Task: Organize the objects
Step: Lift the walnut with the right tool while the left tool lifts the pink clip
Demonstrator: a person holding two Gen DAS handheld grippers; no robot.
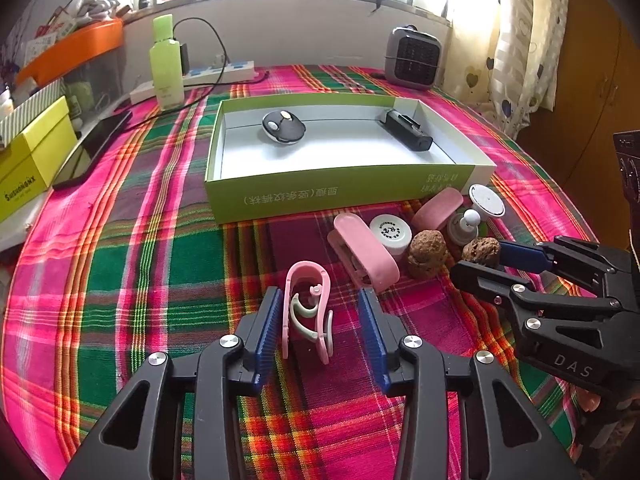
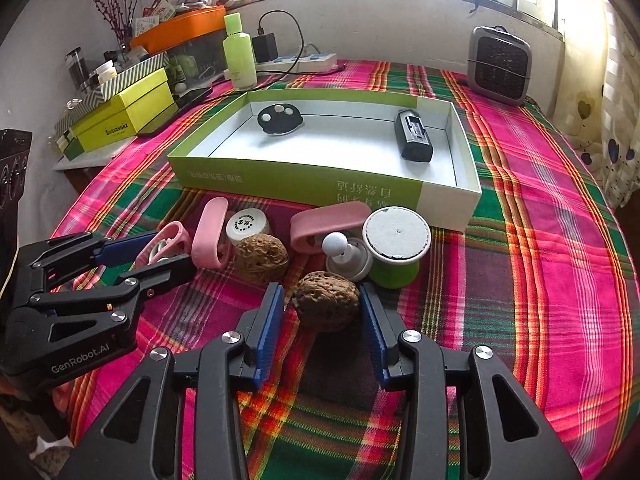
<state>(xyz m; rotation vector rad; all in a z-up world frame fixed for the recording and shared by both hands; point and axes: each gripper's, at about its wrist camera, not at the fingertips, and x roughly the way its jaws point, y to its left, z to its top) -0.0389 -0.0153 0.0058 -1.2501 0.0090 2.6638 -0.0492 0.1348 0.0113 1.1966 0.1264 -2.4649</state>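
A pink clip (image 1: pixel 306 308) stands on the plaid cloth between the blue pads of my left gripper (image 1: pixel 320 316). The jaws are open, with a clear gap on the clip's right side. My right gripper (image 2: pixel 322 308) is open around a brown walnut (image 2: pixel 326 300) that rests on the cloth, with a slim gap at the left pad. From the right wrist, the left gripper (image 2: pixel 170 254) sits low at the left. A green box (image 1: pixel 280 200) with a white floor holds a round black item (image 1: pixel 283 126) and a black device (image 1: pixel 408 130).
In front of the box lie two pink cases (image 1: pixel 366 252), a white jar (image 1: pixel 390 232), a second walnut (image 1: pixel 426 252) and a white-topped spool (image 2: pixel 396 236). Behind it stand a green bottle (image 1: pixel 166 64) and a small heater (image 1: pixel 412 58). A yellow box (image 1: pixel 32 160) and a phone (image 1: pixel 92 148) are at the left.
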